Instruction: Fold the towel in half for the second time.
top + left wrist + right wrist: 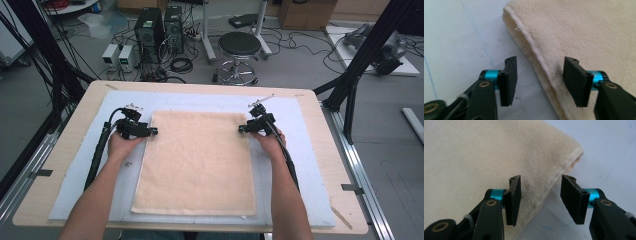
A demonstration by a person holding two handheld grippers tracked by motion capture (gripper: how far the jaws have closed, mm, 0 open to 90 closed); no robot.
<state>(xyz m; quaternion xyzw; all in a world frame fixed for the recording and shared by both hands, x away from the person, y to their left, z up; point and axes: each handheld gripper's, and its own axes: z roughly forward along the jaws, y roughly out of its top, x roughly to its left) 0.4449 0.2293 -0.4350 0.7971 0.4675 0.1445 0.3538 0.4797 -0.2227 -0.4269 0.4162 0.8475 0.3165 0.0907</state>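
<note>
A cream towel (195, 160) lies flat and folded on the pale mat (300, 130), its long sides running away from me. My left gripper (152, 131) sits at the towel's far left edge, and my right gripper (243, 129) sits at its far right edge. In the left gripper view the gripper (541, 60) is open and the towel's (579, 30) folded edge runs through the gap without touching the pads. The right gripper view shows the same: the gripper (541, 178) is open, straddling the towel's (474, 157) edge near its corner.
The mat covers most of a wooden table (80, 115). Black frame posts (360, 65) rise at the table's right and left sides. On the floor beyond the far edge are a round stool (239, 47) and computer towers (150, 27) with cables.
</note>
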